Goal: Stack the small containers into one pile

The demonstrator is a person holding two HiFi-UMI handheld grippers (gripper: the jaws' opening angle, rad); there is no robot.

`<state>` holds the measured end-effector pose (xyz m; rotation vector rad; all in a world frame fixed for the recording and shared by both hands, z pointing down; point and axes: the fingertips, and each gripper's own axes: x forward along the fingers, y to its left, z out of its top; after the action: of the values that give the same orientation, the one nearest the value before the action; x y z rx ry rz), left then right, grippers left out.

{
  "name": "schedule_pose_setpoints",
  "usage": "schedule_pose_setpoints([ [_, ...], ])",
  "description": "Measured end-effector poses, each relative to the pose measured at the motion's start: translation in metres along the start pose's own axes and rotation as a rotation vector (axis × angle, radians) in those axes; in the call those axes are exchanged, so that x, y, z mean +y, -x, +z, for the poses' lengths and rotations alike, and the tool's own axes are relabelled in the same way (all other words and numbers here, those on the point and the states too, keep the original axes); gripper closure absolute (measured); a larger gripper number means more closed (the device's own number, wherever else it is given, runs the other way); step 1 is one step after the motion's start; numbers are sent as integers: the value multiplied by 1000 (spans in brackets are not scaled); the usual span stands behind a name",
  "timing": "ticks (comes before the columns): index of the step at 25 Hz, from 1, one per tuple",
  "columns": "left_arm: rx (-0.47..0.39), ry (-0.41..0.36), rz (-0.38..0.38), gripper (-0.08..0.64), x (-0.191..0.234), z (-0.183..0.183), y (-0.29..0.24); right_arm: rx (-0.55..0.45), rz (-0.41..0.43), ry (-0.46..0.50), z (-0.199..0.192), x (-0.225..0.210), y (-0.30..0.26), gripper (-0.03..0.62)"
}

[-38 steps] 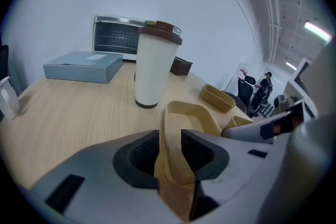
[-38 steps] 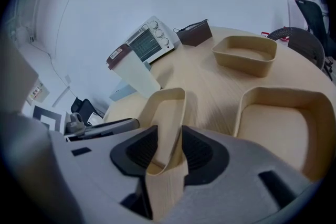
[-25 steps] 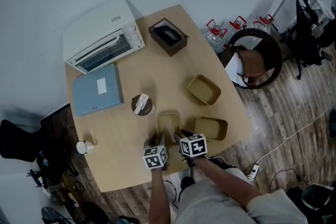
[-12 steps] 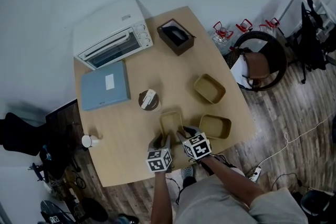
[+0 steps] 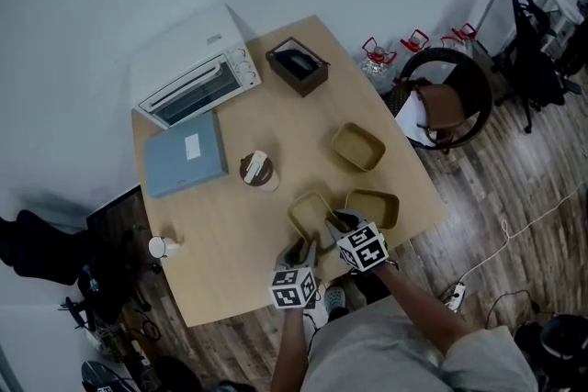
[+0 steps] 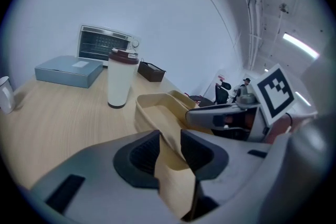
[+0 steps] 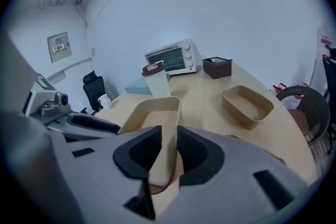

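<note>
Head view puts the held container [image 5: 310,214] off the table [image 5: 211,225] and tilted. A second ago it sat flat between your two tools; now it has come up and swung toward the second container [image 5: 372,208], ending just beside it. That reads as the first pick made and the carry to the stack begun.

Your left gripper [image 6: 169,149] is pinched narrowly on the near wall of that container, with the wall standing between its pads. Your right gripper [image 7: 169,152] has just been closing, and its jaws now clamp the opposite side wall, with only the wall's thickness between them.

All three small containers look empty: the held one shows a bare floor in both gripper views, the second one lies open, and the far container [image 5: 358,147] sits well apart, also bare. Whether the dark box [image 5: 296,64] holds anything is unclear.
</note>
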<state>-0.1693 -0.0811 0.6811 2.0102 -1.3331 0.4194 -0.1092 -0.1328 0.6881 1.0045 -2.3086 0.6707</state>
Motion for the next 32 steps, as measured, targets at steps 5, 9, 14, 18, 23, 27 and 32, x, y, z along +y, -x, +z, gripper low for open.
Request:
schedule_pose_setpoints([
  [5,-1,-37,-72,445,-31,0,2,-21,-44,-11,-6,-21,27,537],
  [9,7,-85,-131,445,-62,-2,1,-18,-88,-7,-16,-39,48,566],
  [14,37,-148,-209,446,-95,-9,-4,8,-76,21,-28,-59,67,569],
  [18,66,-172,-267,445,-117,-14,-10,1,-49,78,-25,-74,80,571],
  [23,111,-212,-322,448,-143,-24,-20,1,13,190,-18,-92,87,574],
  [27,144,-227,-346,448,-155,-28,-32,32,115,247,-18,-102,83,575],
  [32,189,-252,-357,447,-169,-31,-47,80,212,305,-19,-116,78,575],
])
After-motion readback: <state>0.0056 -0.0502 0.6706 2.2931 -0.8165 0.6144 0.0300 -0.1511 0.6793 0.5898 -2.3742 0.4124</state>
